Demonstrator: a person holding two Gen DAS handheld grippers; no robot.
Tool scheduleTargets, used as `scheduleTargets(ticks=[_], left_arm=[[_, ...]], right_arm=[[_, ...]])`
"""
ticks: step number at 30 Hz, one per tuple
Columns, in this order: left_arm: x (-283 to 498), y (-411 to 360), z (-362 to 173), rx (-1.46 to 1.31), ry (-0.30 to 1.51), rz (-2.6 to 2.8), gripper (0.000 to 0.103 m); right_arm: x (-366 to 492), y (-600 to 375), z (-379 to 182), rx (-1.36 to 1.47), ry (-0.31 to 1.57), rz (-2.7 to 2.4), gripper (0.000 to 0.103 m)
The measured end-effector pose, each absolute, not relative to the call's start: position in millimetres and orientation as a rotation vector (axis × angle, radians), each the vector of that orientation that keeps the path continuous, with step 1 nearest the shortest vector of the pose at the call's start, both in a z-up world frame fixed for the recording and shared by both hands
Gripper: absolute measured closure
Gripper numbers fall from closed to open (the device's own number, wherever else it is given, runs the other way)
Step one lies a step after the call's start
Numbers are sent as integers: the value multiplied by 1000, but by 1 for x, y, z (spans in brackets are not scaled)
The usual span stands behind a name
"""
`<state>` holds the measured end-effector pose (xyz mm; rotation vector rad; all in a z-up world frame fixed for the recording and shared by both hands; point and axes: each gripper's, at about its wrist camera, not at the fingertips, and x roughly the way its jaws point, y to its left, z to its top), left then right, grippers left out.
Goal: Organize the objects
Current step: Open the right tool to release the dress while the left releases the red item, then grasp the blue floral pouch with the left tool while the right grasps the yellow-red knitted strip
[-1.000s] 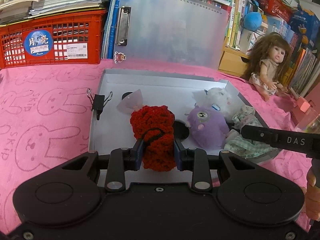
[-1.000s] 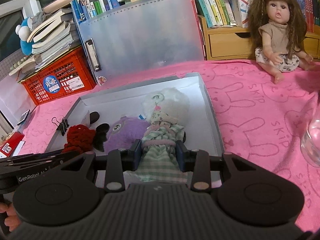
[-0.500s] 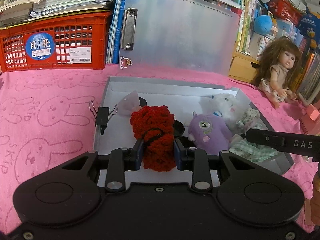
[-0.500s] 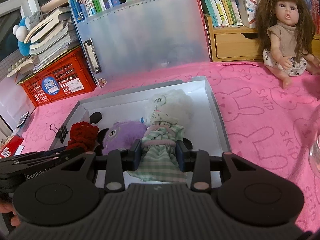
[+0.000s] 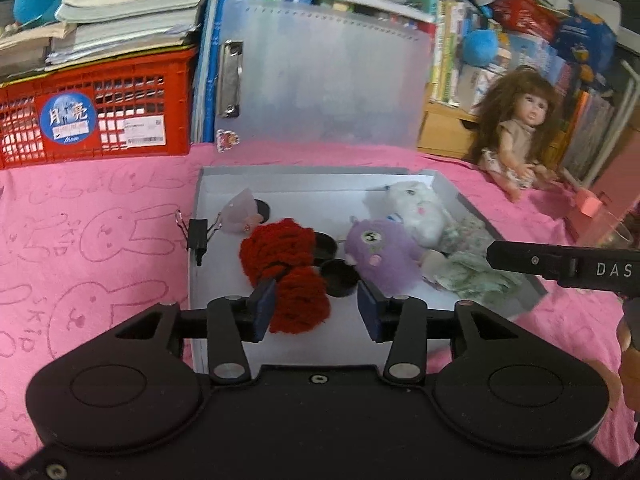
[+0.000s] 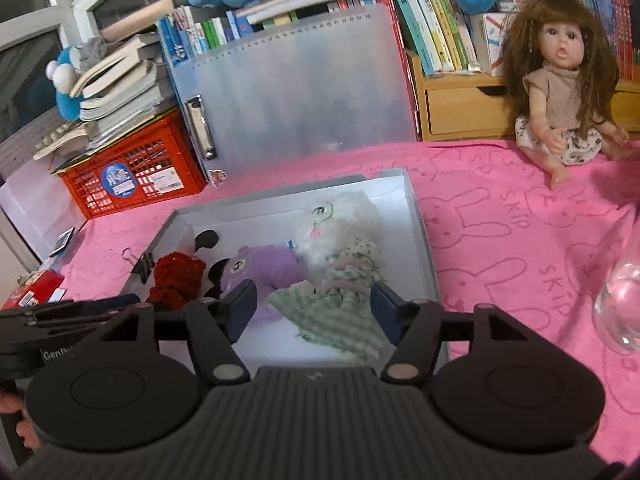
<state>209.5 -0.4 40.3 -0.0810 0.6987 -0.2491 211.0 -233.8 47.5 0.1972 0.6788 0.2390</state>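
Note:
An open grey box lies on the pink cloth. In it lie a red crocheted toy, a purple plush, a white plush and a small doll in a green checked dress. My left gripper is open; the red toy lies against its left finger. My right gripper is open around the green-dress doll, which rests in the box.
The box's translucent lid stands up behind it. A binder clip sits on the box's left wall. A red crate with books stands at the back left. A brown-haired doll sits at the right. A glass stands by the right edge.
Both grippers have opened and let go: the red crocheted toy and the green-dress doll now lie in the box. Both grippers have drawn back a little.

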Motion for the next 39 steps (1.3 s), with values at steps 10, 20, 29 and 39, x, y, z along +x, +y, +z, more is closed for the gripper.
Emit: scheduleTargets(ticks=[10, 20, 29, 39], left_arm=[[152, -13, 55, -20, 662, -447, 37], [113, -38, 43, 42, 681, -576, 29], [113, -52, 23, 67, 718, -600, 29], [114, -60, 5, 113, 737, -573, 29]], right_arm=[[164, -245, 55, 145, 651, 272, 24], [131, -255, 41, 131, 663, 249, 24], [114, -261, 32, 133, 677, 227, 23], [104, -267, 29, 133, 684, 216, 24]])
